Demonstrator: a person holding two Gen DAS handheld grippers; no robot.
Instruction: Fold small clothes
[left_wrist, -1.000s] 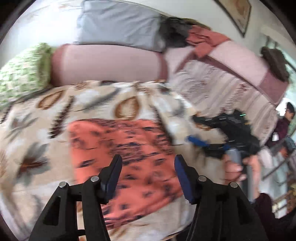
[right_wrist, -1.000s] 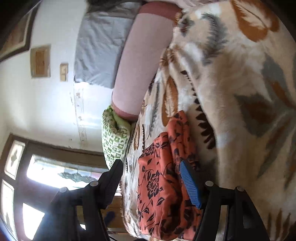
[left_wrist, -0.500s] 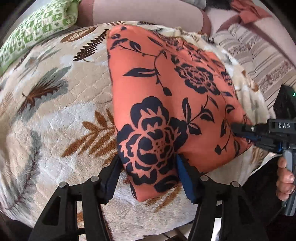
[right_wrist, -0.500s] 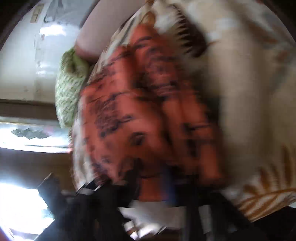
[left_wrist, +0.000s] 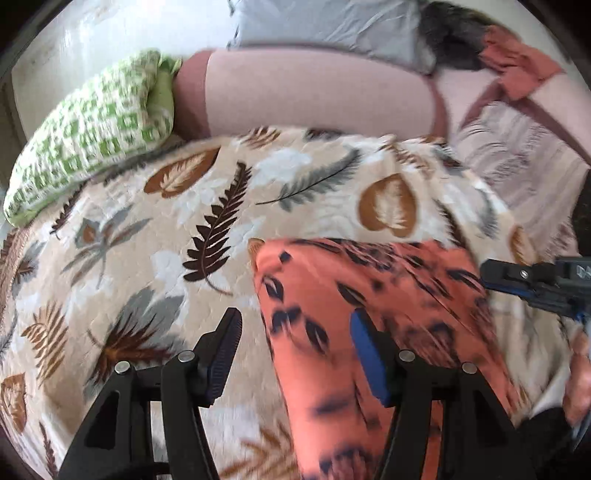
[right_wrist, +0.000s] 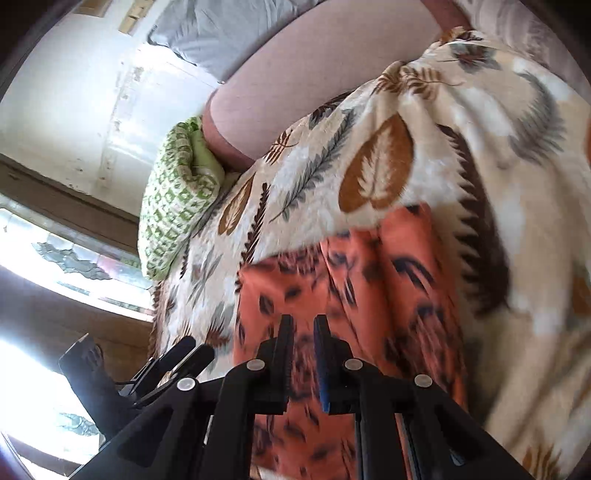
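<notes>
An orange garment with a black flower print (left_wrist: 369, 302) lies on the leaf-patterned blanket (left_wrist: 192, 206). My left gripper (left_wrist: 295, 350) is open; its left finger is over the blanket and its blue right finger is over the cloth's left part. It holds nothing. The right gripper shows at the right edge of the left wrist view (left_wrist: 535, 284). In the right wrist view the garment (right_wrist: 388, 280) lies under my right gripper (right_wrist: 303, 350), whose jaws are nearly together with cloth seen between them. The left gripper shows there at lower left (right_wrist: 170, 365).
A green-and-white patterned pillow (left_wrist: 92, 140) lies at the blanket's far left. A pink bolster (left_wrist: 314, 96) and a grey pillow (left_wrist: 325, 22) sit behind. A rust cloth (left_wrist: 517, 70) and a striped throw (left_wrist: 517, 162) lie at the right. A bright window (right_wrist: 44, 266) is at left.
My left gripper let go of the garment's corner and drew back left, open. My right gripper closed its jaws on the cloth's near edge. The garment now lies lower and flatter.
</notes>
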